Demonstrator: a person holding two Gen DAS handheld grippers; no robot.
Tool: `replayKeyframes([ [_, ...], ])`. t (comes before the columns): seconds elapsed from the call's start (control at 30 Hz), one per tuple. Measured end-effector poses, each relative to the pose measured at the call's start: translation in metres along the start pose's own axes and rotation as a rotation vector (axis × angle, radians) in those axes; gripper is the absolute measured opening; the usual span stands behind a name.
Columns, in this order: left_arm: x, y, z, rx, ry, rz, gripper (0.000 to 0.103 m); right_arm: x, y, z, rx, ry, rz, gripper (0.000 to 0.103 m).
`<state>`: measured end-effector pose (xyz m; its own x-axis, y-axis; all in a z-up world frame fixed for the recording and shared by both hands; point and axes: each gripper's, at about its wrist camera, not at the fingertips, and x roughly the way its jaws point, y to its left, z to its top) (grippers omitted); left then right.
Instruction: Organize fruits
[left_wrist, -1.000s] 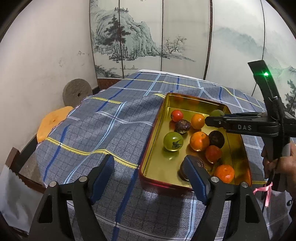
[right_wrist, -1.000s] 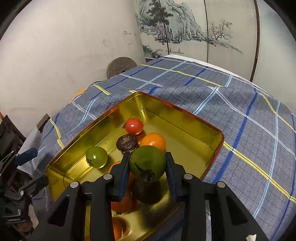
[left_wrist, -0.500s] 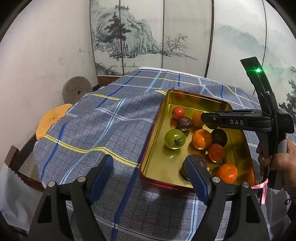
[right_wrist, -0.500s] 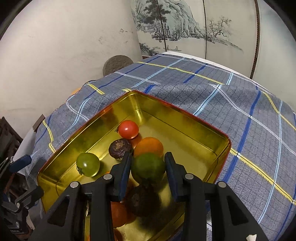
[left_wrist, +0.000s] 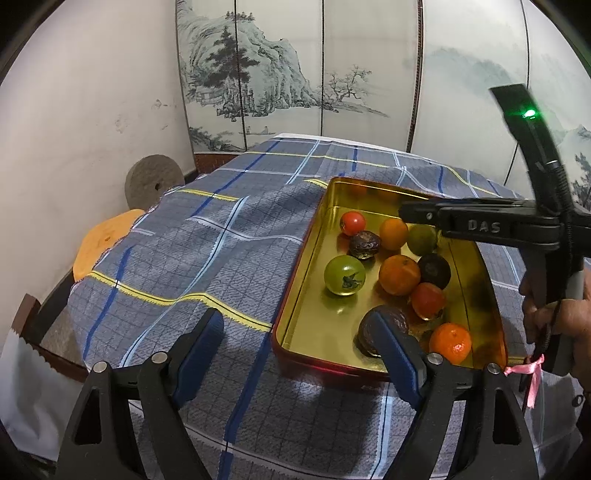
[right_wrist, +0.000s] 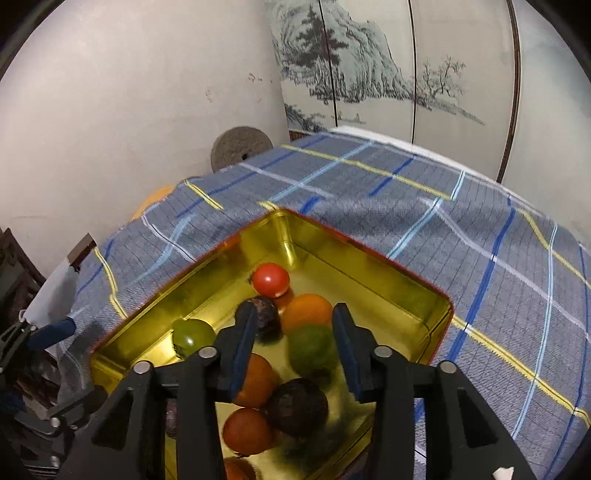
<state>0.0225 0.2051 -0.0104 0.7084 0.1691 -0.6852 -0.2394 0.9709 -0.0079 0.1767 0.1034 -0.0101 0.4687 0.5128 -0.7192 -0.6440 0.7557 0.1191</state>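
Observation:
A gold tin tray (left_wrist: 306, 258) (right_wrist: 362, 254) on the plaid cloth holds several fruits: a red tomato (left_wrist: 352, 222) (right_wrist: 270, 279), oranges (left_wrist: 399, 275), dark passion fruits (left_wrist: 434, 270) and a green tomato (left_wrist: 344, 275) (right_wrist: 194, 334). My right gripper (right_wrist: 293, 345) is open above the tray. A green fruit (right_wrist: 312, 349) (left_wrist: 422, 239) lies blurred in the tray below and between its fingers, apart from both pads. My left gripper (left_wrist: 301, 354) is open and empty at the tray's near left corner.
A plaid cloth (left_wrist: 207, 251) covers the table. A round grey stone disc (left_wrist: 153, 182) and an orange cushion (left_wrist: 105, 240) sit by the wall at left. A painted folding screen (left_wrist: 295, 74) stands behind the table.
My right gripper opened and let go of the green fruit, which dropped into the tray beside the orange. The right gripper moved farther along the tray. The left gripper barely moved.

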Motion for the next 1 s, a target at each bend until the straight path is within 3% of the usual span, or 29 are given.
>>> replayKeyframes([
  [0.3, -0.029, -0.002, 0.003, 0.007, -0.065, 0.004, 0.083, -0.063, 0.022, -0.006, -0.027, -0.137, -0.013, 0.056],
  [0.43, -0.053, -0.007, 0.005, 0.019, -0.115, 0.028, 0.083, -0.107, 0.039, -0.024, -0.045, -0.234, -0.079, 0.065],
  [0.57, -0.08, -0.01, 0.008, 0.013, -0.175, 0.025, 0.083, -0.156, 0.057, -0.047, -0.065, -0.343, -0.151, 0.082],
  [0.7, -0.114, -0.017, 0.012, 0.032, -0.247, 0.029, 0.097, -0.199, 0.071, -0.067, -0.089, -0.433, -0.235, 0.097],
  [0.87, -0.165, -0.031, 0.01, 0.078, -0.392, 0.069, 0.103, -0.237, 0.081, -0.086, -0.118, -0.491, -0.287, 0.101],
  [1.0, -0.196, -0.037, 0.013, 0.076, -0.444, 0.027, 0.103, -0.256, 0.079, -0.099, -0.109, -0.51, -0.292, 0.102],
])
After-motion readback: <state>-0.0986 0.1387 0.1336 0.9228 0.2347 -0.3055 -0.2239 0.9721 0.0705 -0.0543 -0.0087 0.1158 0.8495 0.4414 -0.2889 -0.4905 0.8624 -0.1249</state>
